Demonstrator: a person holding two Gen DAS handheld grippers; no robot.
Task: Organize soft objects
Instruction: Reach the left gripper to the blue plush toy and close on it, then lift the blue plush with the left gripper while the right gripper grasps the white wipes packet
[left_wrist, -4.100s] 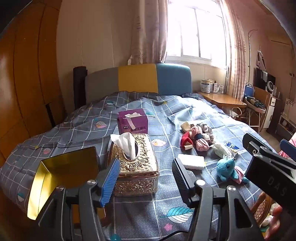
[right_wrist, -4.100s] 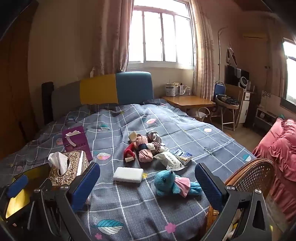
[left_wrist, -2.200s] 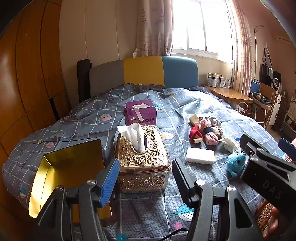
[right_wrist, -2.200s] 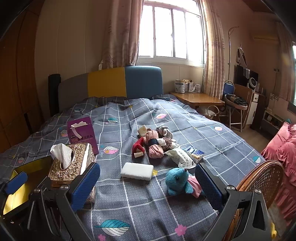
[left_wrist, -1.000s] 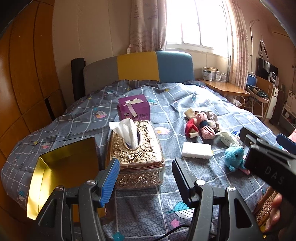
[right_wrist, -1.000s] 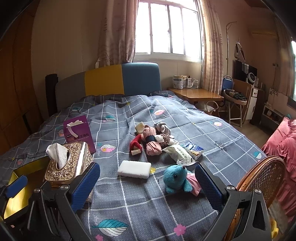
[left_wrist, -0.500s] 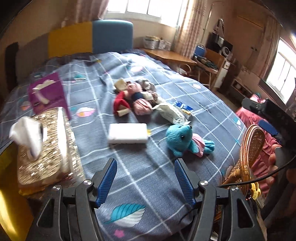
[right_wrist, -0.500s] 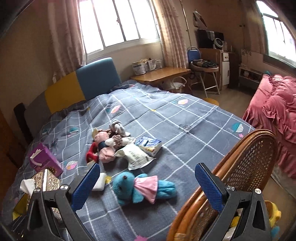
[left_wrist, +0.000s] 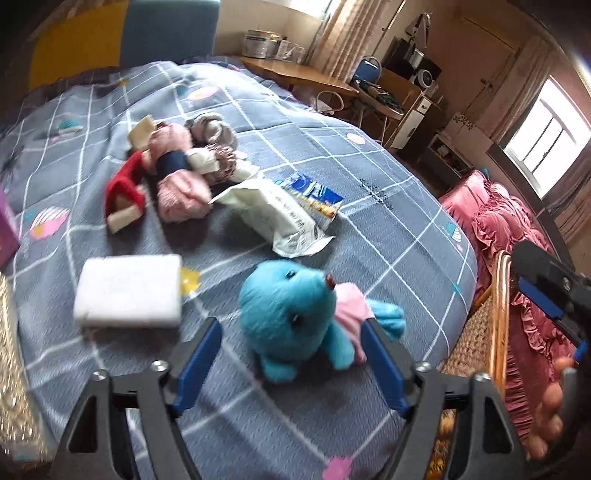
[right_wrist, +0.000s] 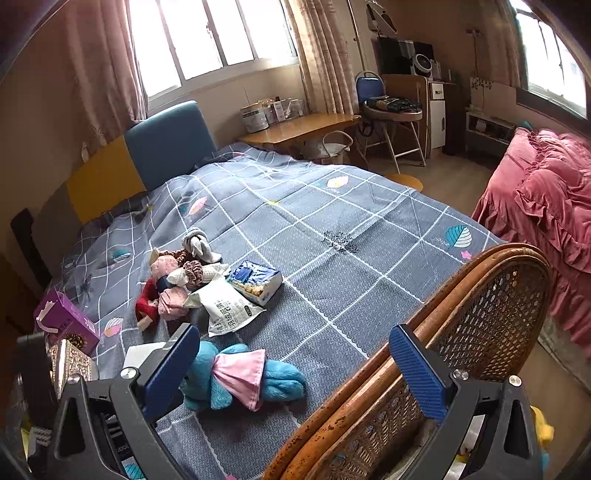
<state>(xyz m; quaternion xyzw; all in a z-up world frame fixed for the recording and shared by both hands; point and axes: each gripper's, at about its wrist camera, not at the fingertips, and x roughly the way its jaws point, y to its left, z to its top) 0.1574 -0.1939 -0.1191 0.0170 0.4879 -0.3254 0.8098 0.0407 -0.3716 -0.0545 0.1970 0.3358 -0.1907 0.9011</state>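
A blue plush toy in a pink dress (left_wrist: 295, 314) lies on the grey checked bedspread (left_wrist: 369, 206). My left gripper (left_wrist: 291, 365) is open, its blue pads just short of the toy on either side. The toy also shows in the right wrist view (right_wrist: 240, 376). A heap of rolled socks and scrunchies (left_wrist: 177, 166) lies further back, and a white sponge block (left_wrist: 129, 291) lies left of the toy. My right gripper (right_wrist: 295, 373) is open and empty, held over the bed's near edge above a wicker basket (right_wrist: 461, 332).
A white snack bag (left_wrist: 277, 218) and a blue packet (left_wrist: 314, 195) lie behind the toy. A gold tissue box (right_wrist: 70, 362) and a purple box (right_wrist: 62, 321) stand at the left. A pink bed (right_wrist: 546, 206), desk (right_wrist: 299, 129) and chair stand beyond.
My left gripper has swung right from the tissue box and moved in close on the blue plush toy. My right gripper has turned right toward the wicker basket.
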